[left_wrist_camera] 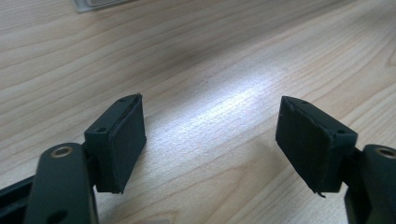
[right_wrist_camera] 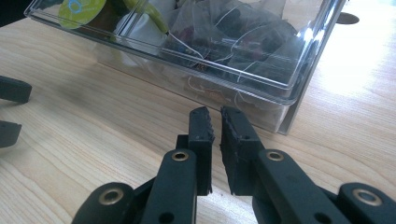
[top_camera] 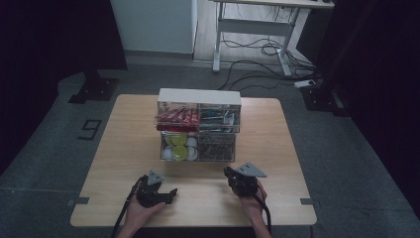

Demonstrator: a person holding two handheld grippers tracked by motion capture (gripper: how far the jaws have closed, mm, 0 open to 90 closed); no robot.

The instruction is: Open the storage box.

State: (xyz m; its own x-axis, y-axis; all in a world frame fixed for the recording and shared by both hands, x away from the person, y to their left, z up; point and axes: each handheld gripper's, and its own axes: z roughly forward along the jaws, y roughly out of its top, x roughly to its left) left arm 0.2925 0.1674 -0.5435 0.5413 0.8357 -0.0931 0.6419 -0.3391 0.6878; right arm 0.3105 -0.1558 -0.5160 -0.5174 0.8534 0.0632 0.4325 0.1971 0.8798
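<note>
— Grippers first, please. What do I have on the left?

— Left gripper [top_camera: 171, 192] rests low on the wooden table [top_camera: 124, 144], near the front edge, in my left hand [top_camera: 141, 210]. In the left gripper view its pads [left_wrist_camera: 128, 140] stand wide apart with bare wood grain between them. Nothing is held.

— And the right one?

— I hold the right gripper [top_camera: 229, 172] in my right hand [top_camera: 252, 201], also near the front edge, well apart from the left one. In the right gripper view its jaws are almost together, with just a thin slit between the pads [right_wrist_camera: 201, 128], and nothing is caught in that slit. It points at the clear organizer [top_camera: 198, 130] and sits just short of the organizer's lower drawer front, not touching it.

— Where does that organizer stand?

— I see it in the middle of the table, beyond both grippers, with a white top and four clear compartments. Upper left holds red packets [top_camera: 177, 117], lower left holds round green-and-white capsules [top_camera: 179, 146]. Lower right, the compartment nearest my right gripper, holds tea bags [right_wrist_camera: 243, 42] with strings, seen through the clear wall. The upper right contents I cannot make out.
</note>
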